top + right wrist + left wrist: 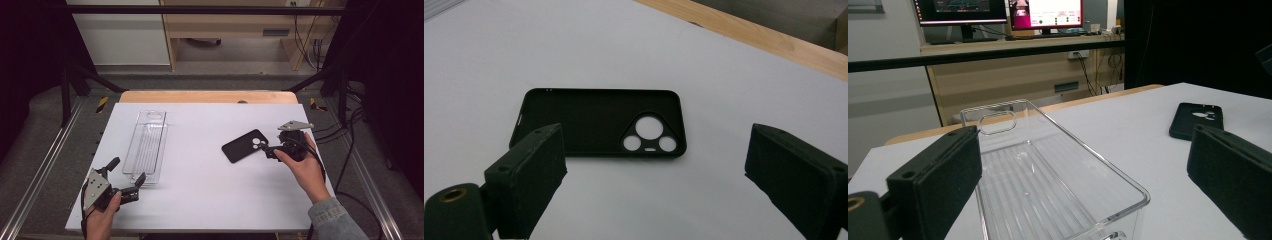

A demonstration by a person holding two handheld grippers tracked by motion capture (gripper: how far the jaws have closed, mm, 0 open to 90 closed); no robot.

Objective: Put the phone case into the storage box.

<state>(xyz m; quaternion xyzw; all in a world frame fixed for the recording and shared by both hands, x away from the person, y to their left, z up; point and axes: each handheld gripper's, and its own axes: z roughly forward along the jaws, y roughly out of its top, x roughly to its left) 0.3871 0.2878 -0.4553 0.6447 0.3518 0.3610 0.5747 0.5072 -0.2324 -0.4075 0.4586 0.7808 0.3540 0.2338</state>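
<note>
One clear tray [145, 146], one black phone case [243, 145].

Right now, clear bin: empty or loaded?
Empty. The clear bin shows only its ribbed floor; the phone case lies outside it on the table.

— Where is the tray?

— The tray [146, 146] lies on the left half of the worktop [200, 190], its long side running from the near edge toward the far edge. The left claw [127, 176] sits at the tray's near end — one jaw to each side of that end, apart from it.

— And the case?

— The case [245, 145] lies flat on the right half of the worktop, well apart from the tray, with its camera holes at the end nearest the right claw [267, 151]. That claw is just to the right of the case, on the worktop's right side; its jaws are spread and touch nothing.
</note>
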